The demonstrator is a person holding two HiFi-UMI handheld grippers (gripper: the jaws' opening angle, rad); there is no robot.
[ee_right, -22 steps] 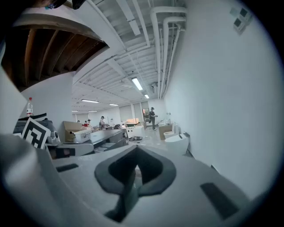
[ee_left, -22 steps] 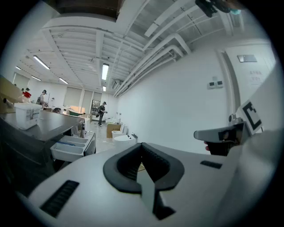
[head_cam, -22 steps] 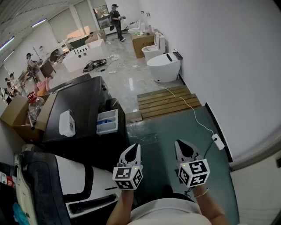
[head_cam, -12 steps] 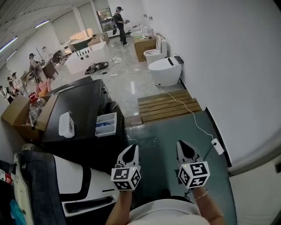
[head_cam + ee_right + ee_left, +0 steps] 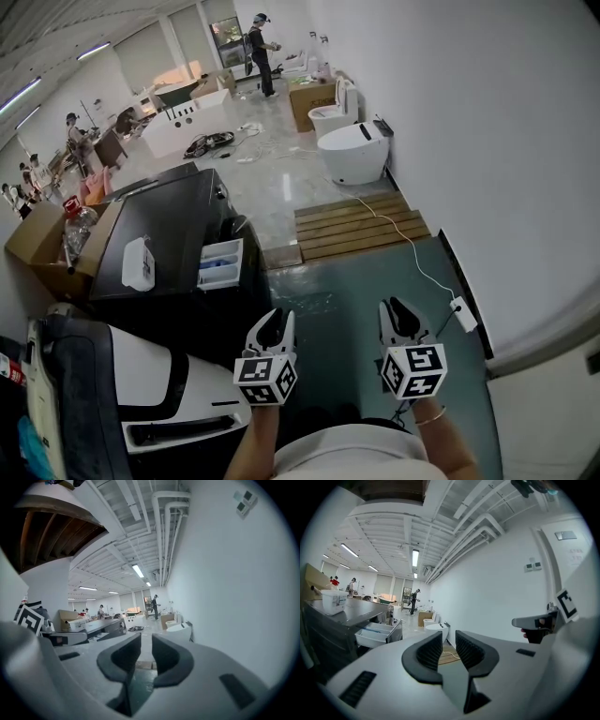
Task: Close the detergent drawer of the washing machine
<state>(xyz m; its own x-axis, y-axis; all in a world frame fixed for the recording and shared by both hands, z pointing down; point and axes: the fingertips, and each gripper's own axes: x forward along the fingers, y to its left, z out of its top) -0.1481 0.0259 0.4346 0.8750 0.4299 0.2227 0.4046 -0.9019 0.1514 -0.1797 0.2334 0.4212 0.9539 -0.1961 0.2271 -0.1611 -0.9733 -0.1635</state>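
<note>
No writing, label, brand or number is legible in any view.

The detergent drawer [image 5: 221, 264] juts from the washing machine [image 5: 173, 220], with a wooden platform [image 5: 356, 223] to its right

White, black-padded left claw [image 5: 279, 315] and right claw [image 5: 393, 304]; square-marked cubes [image 5: 265, 378]; white shirt [image 5: 352, 452]; thin bracelet [image 5: 429, 415].
</note>
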